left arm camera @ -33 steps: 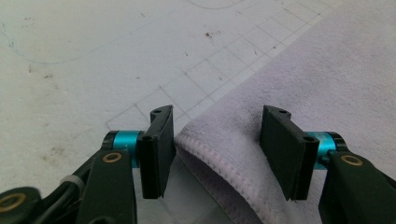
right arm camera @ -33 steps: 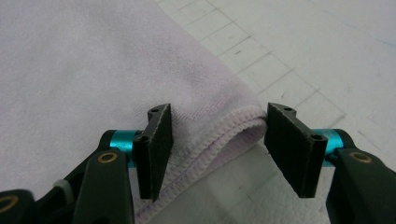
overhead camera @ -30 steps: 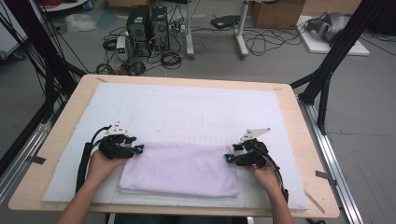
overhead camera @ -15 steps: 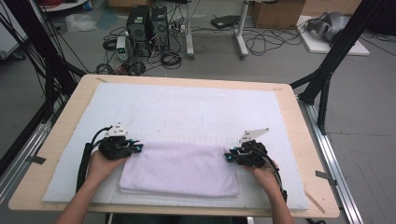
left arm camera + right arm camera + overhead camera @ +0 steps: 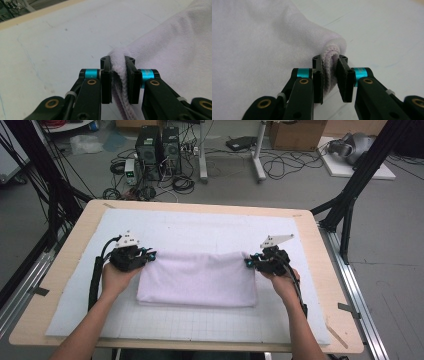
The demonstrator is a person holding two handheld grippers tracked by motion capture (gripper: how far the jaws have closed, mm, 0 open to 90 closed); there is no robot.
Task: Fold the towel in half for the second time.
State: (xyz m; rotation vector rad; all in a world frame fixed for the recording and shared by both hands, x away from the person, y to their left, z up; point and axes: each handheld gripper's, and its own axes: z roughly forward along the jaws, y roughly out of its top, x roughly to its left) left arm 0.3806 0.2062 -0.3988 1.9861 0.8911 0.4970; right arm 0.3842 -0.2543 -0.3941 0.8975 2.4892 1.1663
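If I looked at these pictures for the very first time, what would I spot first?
Probably the folded pale lilac towel in the middle of the white mat on the wooden table. At each far corner a black gripper pinches it: the left gripper and the right gripper have just closed on the bunched hem, and that far edge is raised off the mat.

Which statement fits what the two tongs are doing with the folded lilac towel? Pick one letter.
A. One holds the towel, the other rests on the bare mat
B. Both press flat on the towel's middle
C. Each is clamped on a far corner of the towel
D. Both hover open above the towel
C: the left tongs and the right tongs each pinch the hemmed edge of the towel between their black jaws, at its two far corners.
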